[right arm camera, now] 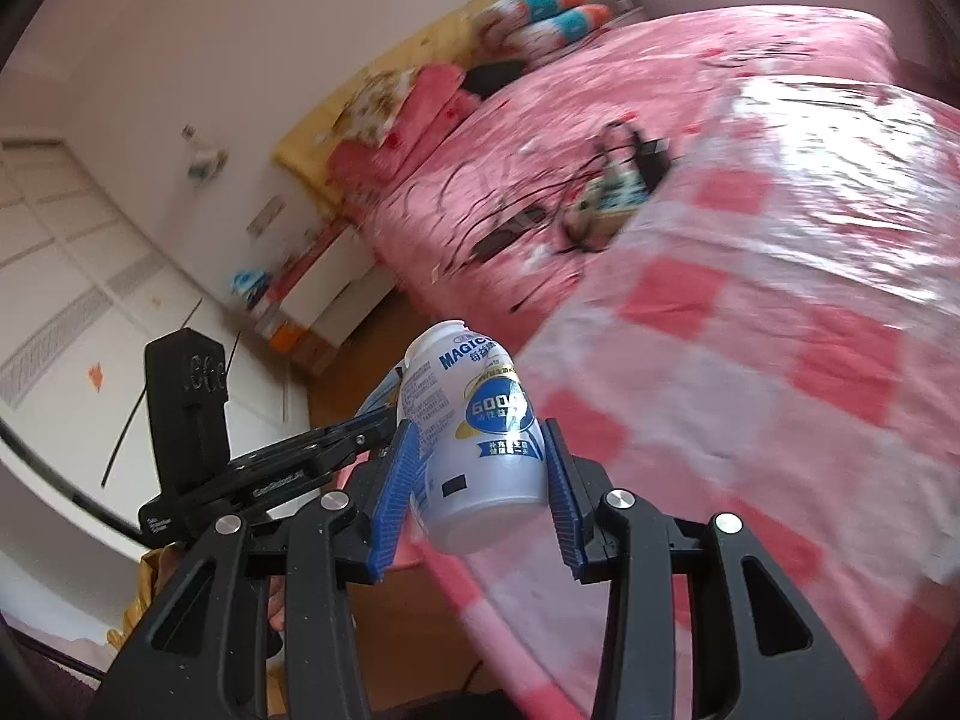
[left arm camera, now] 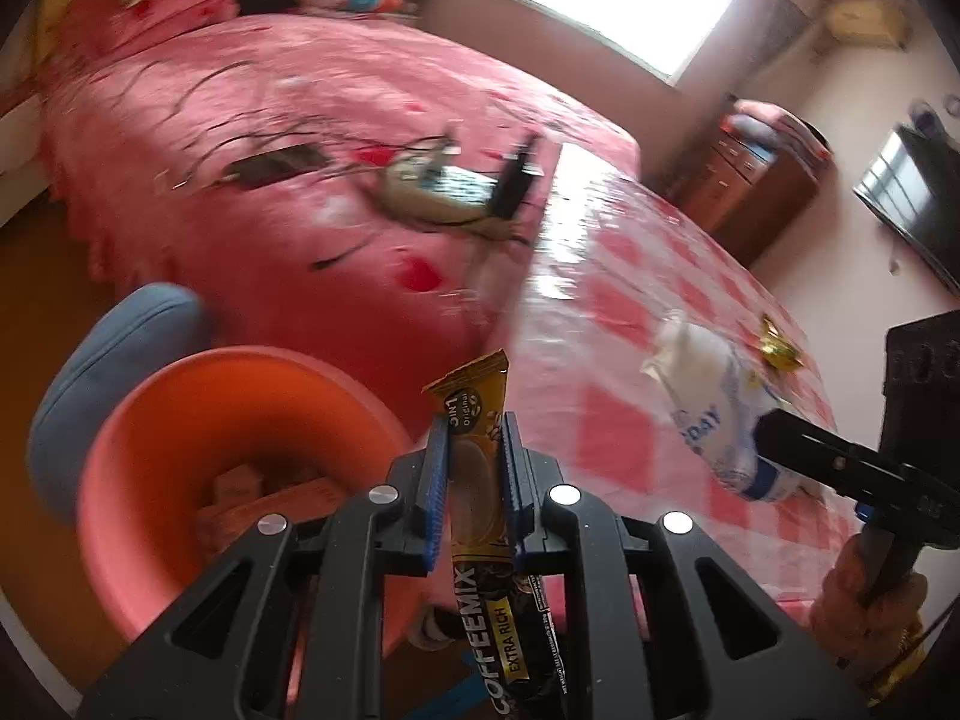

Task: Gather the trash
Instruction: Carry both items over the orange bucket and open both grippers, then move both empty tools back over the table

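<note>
My left gripper (left arm camera: 476,426) is shut on a gold and black Coffeemix sachet (left arm camera: 480,480), held upright just right of an orange bin (left arm camera: 180,420) with cardboard scraps inside. My right gripper (right arm camera: 477,438) is shut on a white and blue plastic bottle (right arm camera: 474,438), held over the table's edge. The bottle also shows in the left wrist view (left arm camera: 714,402), with the right gripper (left arm camera: 762,429) closed on it. A small gold wrapper (left arm camera: 780,348) lies on the table with the red and white checked cloth (left arm camera: 630,312).
A bed with a pink cover (left arm camera: 270,138) lies behind the table, with cables and a small box (left arm camera: 444,186) on it. A blue stool (left arm camera: 102,372) stands left of the bin. A wooden cabinet (left arm camera: 762,180) and a dark screen (left arm camera: 912,192) are at the right wall.
</note>
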The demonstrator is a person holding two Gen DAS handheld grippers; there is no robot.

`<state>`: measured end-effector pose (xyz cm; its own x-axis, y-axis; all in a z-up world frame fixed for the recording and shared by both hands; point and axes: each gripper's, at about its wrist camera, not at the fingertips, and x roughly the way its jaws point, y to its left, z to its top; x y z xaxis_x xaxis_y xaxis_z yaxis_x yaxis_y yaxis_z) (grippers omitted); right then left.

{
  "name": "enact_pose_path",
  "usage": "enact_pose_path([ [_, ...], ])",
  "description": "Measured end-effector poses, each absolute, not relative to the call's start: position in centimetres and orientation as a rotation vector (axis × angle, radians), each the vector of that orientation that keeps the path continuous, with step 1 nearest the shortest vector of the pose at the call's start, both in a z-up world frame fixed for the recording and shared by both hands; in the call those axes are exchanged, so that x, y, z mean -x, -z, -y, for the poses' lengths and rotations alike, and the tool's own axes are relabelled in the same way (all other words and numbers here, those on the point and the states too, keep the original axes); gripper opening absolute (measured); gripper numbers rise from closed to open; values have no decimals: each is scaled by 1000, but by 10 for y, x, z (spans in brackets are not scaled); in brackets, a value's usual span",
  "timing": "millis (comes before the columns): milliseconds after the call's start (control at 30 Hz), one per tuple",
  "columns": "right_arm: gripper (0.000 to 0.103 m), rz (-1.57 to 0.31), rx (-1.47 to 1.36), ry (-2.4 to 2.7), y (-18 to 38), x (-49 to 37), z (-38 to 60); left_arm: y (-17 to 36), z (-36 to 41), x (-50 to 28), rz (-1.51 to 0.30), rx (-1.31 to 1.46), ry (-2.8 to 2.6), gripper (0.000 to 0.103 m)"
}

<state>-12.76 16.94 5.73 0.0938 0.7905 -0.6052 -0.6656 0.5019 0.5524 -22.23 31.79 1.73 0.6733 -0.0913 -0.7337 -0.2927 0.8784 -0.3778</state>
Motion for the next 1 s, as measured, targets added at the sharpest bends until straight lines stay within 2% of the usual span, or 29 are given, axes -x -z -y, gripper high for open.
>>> enact_pose_path([
  [433,44,-1074,47,-1213,-37,167,-275,18,-389,270,-842,612,-302,19],
  [467,49,-1075,64,-1201,-35,170,-278,22,-392,272,-847,617,-311,23],
  [500,62,-1078,82,-1180,-32,171,-280,26,-396,273,-856,626,-321,27],
  [567,74,-1073,75,-1162,-31,171,-274,33,-401,275,-865,635,-358,57],
  [600,76,-1064,72,-1152,-32,171,-271,35,-404,276,-863,628,-384,62],
  [700,86,-1000,60,-1094,-40,168,-253,36,-406,276,-855,600,-409,69],
  [767,88,-961,44,-1069,-47,166,-238,35,-406,274,-854,584,-419,76],
  [1000,90,-859,-8,-974,-59,158,-191,28,-389,260,-861,504,-395,80],
])
